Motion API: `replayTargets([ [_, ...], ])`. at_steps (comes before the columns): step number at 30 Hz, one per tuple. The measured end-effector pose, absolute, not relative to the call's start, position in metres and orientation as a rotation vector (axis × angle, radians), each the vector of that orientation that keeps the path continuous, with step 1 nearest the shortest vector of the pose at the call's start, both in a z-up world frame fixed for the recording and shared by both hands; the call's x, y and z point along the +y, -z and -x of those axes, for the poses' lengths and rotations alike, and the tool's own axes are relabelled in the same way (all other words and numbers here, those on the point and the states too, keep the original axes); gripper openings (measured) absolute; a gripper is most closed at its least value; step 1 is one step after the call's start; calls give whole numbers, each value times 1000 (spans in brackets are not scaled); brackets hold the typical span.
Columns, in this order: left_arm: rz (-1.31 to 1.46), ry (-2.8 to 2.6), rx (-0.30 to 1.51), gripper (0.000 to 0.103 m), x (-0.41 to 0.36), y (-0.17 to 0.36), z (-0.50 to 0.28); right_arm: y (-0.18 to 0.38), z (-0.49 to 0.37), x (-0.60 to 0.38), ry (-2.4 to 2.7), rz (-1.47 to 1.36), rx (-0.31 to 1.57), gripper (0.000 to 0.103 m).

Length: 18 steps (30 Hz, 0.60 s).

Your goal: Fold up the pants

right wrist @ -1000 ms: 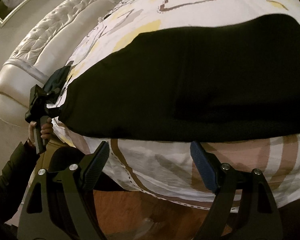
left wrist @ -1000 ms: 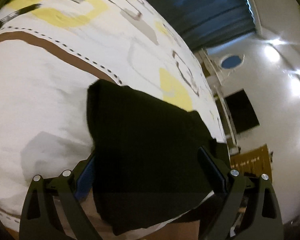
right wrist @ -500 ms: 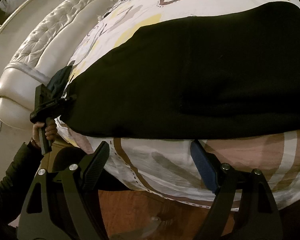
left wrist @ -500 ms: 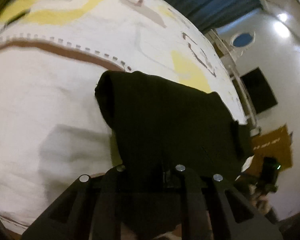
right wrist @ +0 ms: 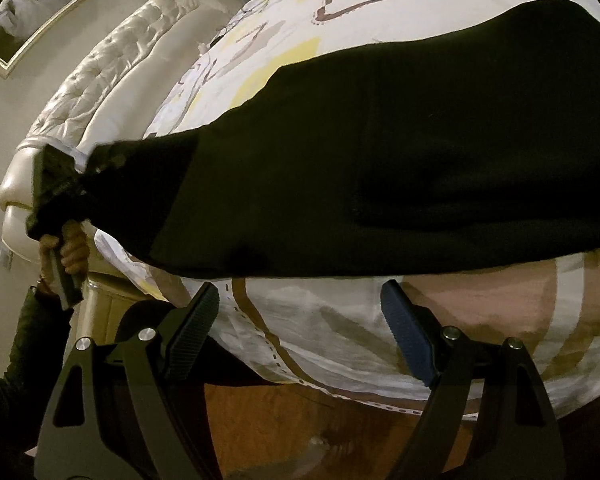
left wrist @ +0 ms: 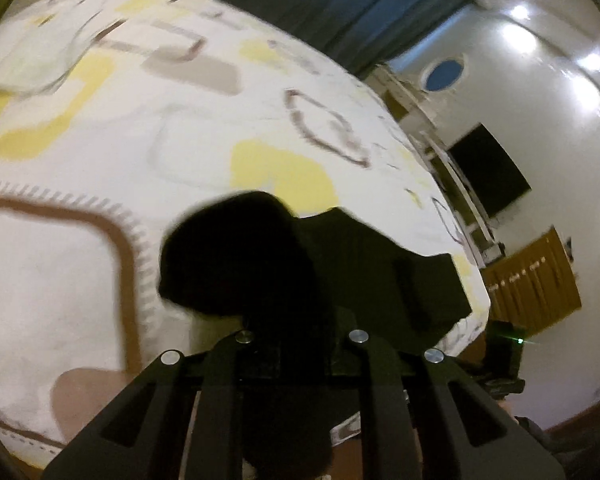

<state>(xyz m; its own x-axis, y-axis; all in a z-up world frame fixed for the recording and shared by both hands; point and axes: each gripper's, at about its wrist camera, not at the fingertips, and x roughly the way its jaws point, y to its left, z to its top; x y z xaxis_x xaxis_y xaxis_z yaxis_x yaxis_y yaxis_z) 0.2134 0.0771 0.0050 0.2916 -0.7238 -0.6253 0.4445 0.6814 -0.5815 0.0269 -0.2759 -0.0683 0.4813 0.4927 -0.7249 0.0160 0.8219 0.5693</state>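
Note:
Black pants [right wrist: 400,160] lie across the patterned bedspread [right wrist: 340,320] near the bed's front edge. My left gripper [left wrist: 298,344] is shut on the pants' end [left wrist: 240,264] and holds it lifted off the bed, bunched in front of the camera. In the right wrist view the left gripper [right wrist: 60,192] shows at the far left, pulling that end up and outward. My right gripper [right wrist: 300,312] is open and empty, just below the pants' front edge, over the bedspread's overhang.
A cream tufted headboard [right wrist: 100,92] stands at the left of the bed. Wooden floor [right wrist: 300,432] lies below the bed edge. A dark curtain [left wrist: 340,8], a black screen [left wrist: 488,168] and a wooden cabinet [left wrist: 532,280] stand beyond the bed.
My left gripper closed on the pants' end and lifted it off the bed, bunching the cloth. My right gripper stayed open and hardly moved.

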Motion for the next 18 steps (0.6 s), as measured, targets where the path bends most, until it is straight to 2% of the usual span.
replayTargets([
  [10, 257, 965, 966, 13, -35, -42, -196, 61, -11, -303, -287, -612, 981, 83],
  [18, 153, 991, 1026, 13, -128, -24, -182, 58, 7, -329, -275, -670, 929, 83],
])
